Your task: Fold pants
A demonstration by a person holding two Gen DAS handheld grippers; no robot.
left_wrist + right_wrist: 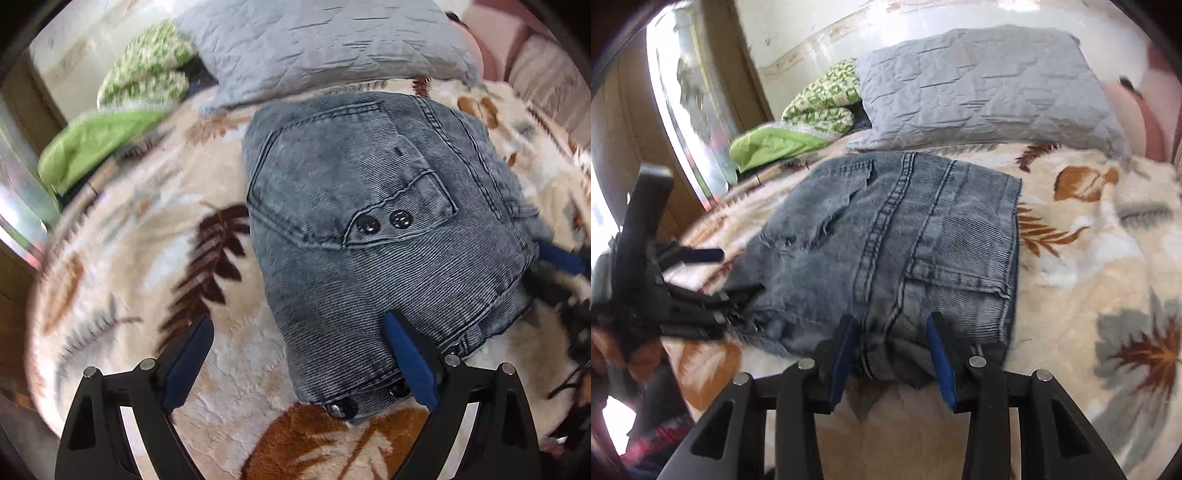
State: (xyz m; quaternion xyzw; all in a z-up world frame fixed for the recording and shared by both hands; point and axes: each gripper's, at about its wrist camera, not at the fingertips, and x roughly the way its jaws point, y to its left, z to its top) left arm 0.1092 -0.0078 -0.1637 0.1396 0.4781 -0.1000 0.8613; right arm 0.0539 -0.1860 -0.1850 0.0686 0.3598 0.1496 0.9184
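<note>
Grey-blue denim pants [369, 229] lie folded into a compact stack on a leaf-patterned blanket [140, 280]; a pocket flap with two snaps faces up. My left gripper [299, 339] is open, its jaws wide, the right pad resting on the near edge of the pants, the left pad over the blanket. In the right wrist view the pants [905, 240] show a seam and a frayed tear. My right gripper [892, 345] has its jaws partly closed around the bunched near edge of the pants. The left gripper [701, 273] shows at the left of that view.
A grey quilted pillow [982, 88] lies behind the pants. Green patterned fabric [812, 107] and a lime cloth [768, 144] sit at the back left. A mirror and wooden frame [687, 103] stand to the left. Pink bedding [498, 40] is at the back right.
</note>
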